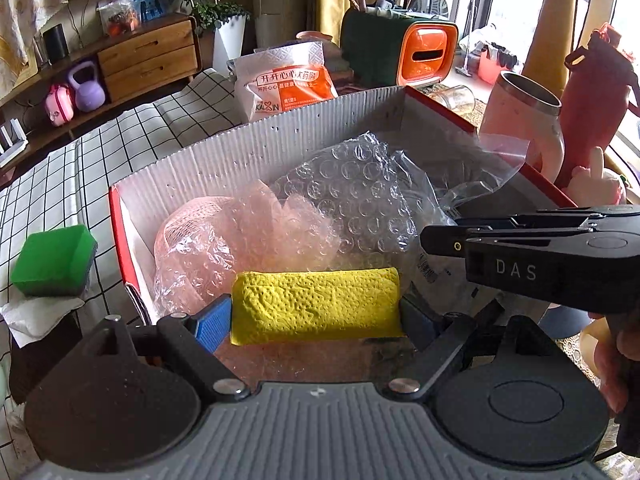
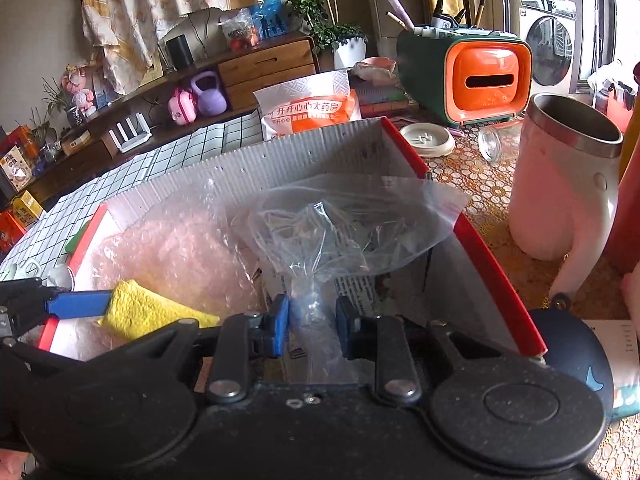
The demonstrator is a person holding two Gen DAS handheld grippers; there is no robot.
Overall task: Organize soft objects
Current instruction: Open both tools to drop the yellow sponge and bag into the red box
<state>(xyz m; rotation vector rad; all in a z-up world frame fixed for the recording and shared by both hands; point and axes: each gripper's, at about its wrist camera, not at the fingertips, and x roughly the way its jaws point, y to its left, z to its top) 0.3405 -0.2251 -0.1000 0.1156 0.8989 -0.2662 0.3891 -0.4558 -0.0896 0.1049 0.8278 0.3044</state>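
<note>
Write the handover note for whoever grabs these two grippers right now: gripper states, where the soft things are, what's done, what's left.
Left gripper: shut on the yellow sponge cloth, held over the box.
Right gripper: shut on the neck of the clear plastic bag, also over the box.
Done: bubble wrap and a pink mesh item already lie in the box.
Left: release the cloth and bag inside. A green sponge sits outside on the checked cloth; it probably goes in next.
</note>
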